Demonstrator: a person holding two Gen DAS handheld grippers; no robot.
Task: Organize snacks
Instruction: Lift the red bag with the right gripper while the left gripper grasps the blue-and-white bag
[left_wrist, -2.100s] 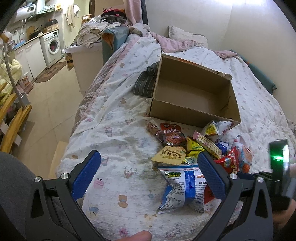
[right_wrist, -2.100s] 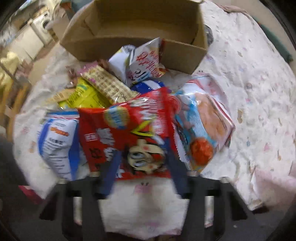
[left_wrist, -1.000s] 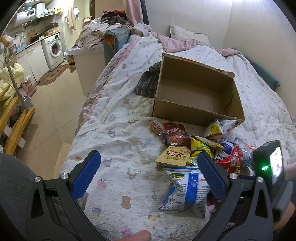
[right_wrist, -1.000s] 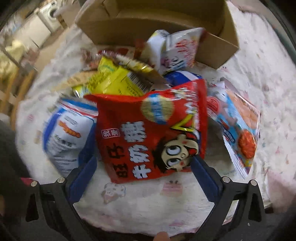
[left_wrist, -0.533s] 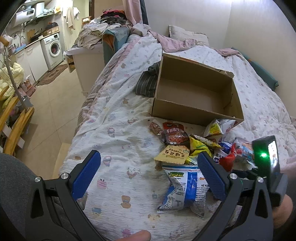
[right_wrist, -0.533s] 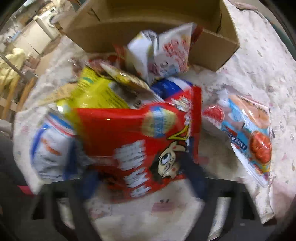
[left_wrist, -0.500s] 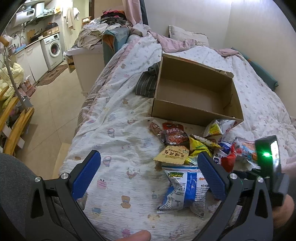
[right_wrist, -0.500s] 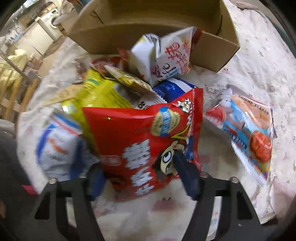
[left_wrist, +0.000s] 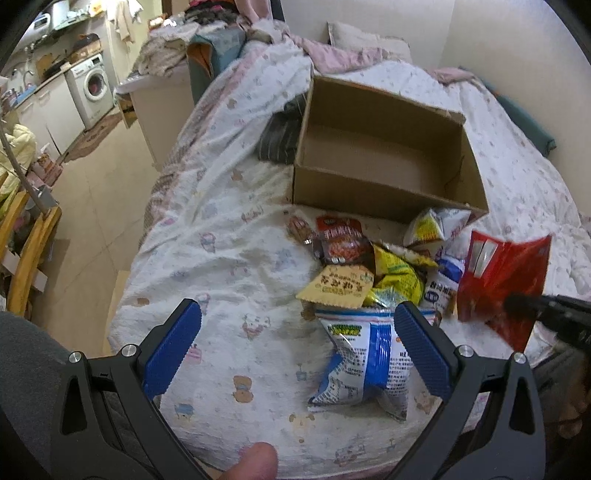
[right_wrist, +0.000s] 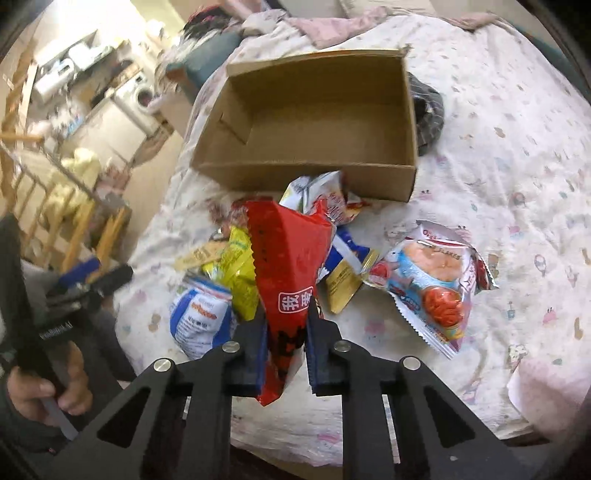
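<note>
Between right gripper (right_wrist: 286, 328) pads: red snack bag (right_wrist: 291, 254), pinched at its near end as the jaws finish closing, lifted clear of the pile.
Left gripper (left_wrist: 295, 350): spread wide, grasping nothing, above the blue-and-white bag (left_wrist: 364, 360).
Done: nothing; cardboard box (right_wrist: 295, 175) on the bed (left_wrist: 229, 266) is empty.
Left: whole snack pile (left_wrist: 373, 273), near side of box.
Hard to see: bags buried under others; right gripper blurred in left view.

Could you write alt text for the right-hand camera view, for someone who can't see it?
Right tongs closing on a red snack bag, lifted above a pile of snack packets on a bed. An empty cardboard box sits just beyond.
</note>
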